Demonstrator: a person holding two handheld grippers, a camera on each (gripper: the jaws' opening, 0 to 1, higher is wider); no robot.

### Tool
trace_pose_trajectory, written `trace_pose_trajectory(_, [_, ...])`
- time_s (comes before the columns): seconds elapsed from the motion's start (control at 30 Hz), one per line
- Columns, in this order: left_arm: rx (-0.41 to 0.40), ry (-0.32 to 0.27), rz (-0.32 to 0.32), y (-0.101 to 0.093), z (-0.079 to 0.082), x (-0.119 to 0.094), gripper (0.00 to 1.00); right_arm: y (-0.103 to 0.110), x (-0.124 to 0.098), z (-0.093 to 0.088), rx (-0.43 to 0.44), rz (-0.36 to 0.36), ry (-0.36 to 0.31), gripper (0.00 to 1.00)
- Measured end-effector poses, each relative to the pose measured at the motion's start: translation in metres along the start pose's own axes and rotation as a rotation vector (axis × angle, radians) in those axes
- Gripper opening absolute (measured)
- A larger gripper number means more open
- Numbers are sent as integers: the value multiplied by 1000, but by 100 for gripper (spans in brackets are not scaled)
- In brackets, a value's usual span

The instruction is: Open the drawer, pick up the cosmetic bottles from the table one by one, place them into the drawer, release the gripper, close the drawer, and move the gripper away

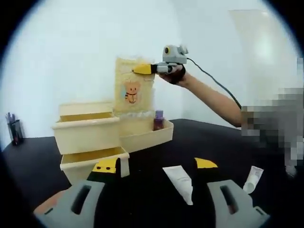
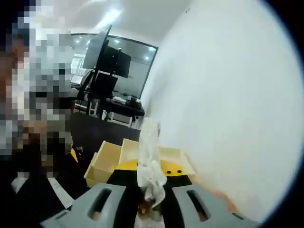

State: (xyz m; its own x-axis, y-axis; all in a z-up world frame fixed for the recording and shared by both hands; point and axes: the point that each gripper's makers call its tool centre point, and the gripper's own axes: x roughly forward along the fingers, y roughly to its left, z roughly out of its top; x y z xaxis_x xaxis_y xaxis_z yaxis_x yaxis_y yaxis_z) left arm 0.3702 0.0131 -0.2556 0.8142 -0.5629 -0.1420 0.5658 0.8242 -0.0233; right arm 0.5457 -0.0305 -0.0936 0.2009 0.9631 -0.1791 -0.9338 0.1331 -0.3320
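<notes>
A yellow drawer organizer (image 1: 88, 135) stands on the black table (image 1: 223, 142), and both of its drawers show their insides. The lower drawer (image 1: 95, 159) sits just beyond my left gripper (image 1: 155, 164), which is open and low over the table. A white cosmetic tube (image 1: 179, 183) lies between its jaws, and a second tube (image 1: 253, 179) lies to the right. A purple bottle (image 1: 158, 120) stands in the organizer's side tray. My right gripper (image 1: 142, 69) is shut on the top edge of the organizer's tall bear-print back panel (image 1: 134, 92). In the right gripper view, the lace edge (image 2: 149, 152) runs between the jaws of the right gripper (image 2: 151, 168).
A dark pen holder (image 1: 14, 129) stands at the table's far left, against the white wall. A person's forearm (image 1: 213, 97) reaches in from the right above the table. The right gripper view looks down on the yellow drawers (image 2: 107, 159), with an office with monitors (image 2: 109, 59) beyond.
</notes>
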Motion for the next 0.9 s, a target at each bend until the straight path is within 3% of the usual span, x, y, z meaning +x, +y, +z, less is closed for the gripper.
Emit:
trace_pose_trajectory(0.43, [-5,-5,10,3,0,-2,55,1,8,-16,-12,-8,-4,11])
trace_pose_trajectory(0.6, [-8,-1,8,3,-2,-2,54,3,7,-18,27,-27,-26,10])
trace_pose_trajectory(0.77, [-3,3,12,3,-3,-2,54,-15,3,-25,34,-62,-20,10])
trace_pose_trajectory(0.9, [-7,-8,16,2,-1,-4,53,-26,-1,-28,70,-72,-91,10])
